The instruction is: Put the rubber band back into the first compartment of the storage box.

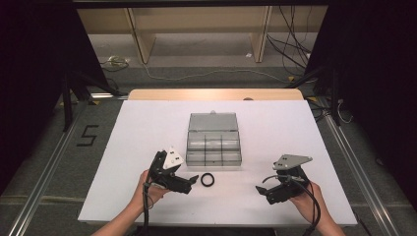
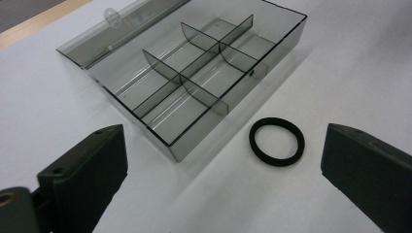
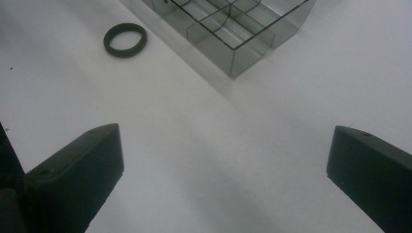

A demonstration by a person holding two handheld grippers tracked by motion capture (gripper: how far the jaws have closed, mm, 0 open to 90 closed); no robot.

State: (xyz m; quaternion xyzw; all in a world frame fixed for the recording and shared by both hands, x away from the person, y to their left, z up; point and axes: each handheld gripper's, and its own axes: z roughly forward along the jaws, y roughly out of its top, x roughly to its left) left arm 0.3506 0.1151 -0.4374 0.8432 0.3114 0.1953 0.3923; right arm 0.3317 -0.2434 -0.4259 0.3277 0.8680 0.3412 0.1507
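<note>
White matte board (image 1: 147, 147) covered the table, and on it sat a smoky clear plastic organiser box (image 1: 214, 142), lid thrown back, thin dividers cutting it into compartments. Just in front of the box lay a small black ring (image 1: 207, 180), smooth and rubbery-looking. The left gripper (image 1: 193, 179) hovered beside it, jaws spread wide, seemingly about to straddle and pinch it; the right gripper (image 1: 259, 189) waited well apart, jaws likewise spread
</note>
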